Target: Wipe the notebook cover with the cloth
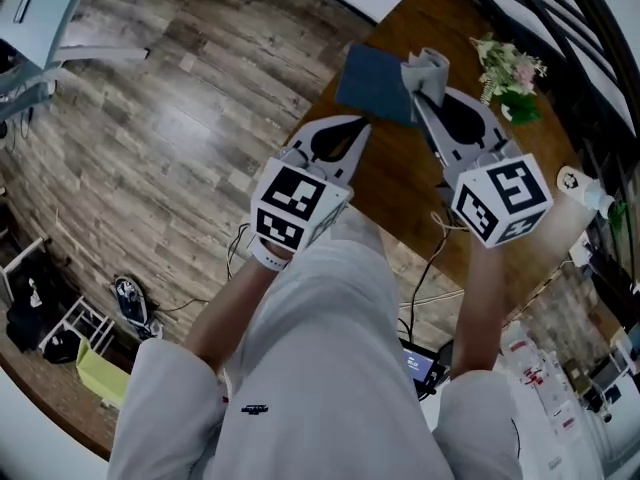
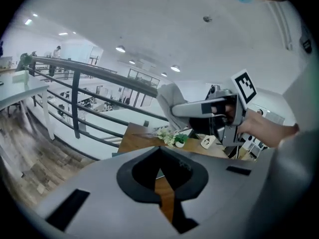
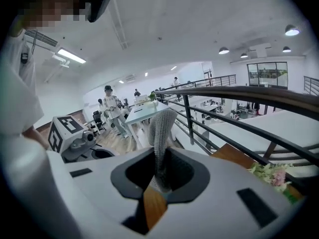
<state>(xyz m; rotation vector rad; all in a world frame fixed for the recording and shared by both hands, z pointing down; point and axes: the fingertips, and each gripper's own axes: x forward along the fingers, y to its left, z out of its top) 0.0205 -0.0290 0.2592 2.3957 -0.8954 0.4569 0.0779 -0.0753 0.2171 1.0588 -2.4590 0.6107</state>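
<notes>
While both grippers hang over it, the brown wooden surface [image 1: 398, 180] runs under and ahead of the two pairs of fingers, with grey plank floor [image 1: 150, 128] off to the left of the left fingers. The person's light trousers and bare forearms fill the lower part of the head view, behind the fingers.

The left gripper [image 1: 362, 126] has its fingers pressed together with nothing between them; only a strip of wood shows through the slot behind their tips in the left gripper view [image 2: 159, 151]. The right gripper [image 1: 420, 94] has its fingers clamped on the cloth [image 1: 428, 66], and its own view shows that grey knitted cloth [image 3: 162, 133] squeezed between the tips and standing up past them.

The notebook [image 1: 375, 83], dark blue and closed, lies flat on the surface just beyond the left fingers' tips and directly to the left of the right fingers. The cloth overlaps the notebook's right edge in the head view; whether it touches the cover cannot be told. From the left gripper view, the cloth [image 2: 172, 101] sticks out ahead of the right fingers, raised above the surface.

Small pale flowers [image 1: 510, 68] sit to the right of the right fingers, near the surface's far edge.
</notes>
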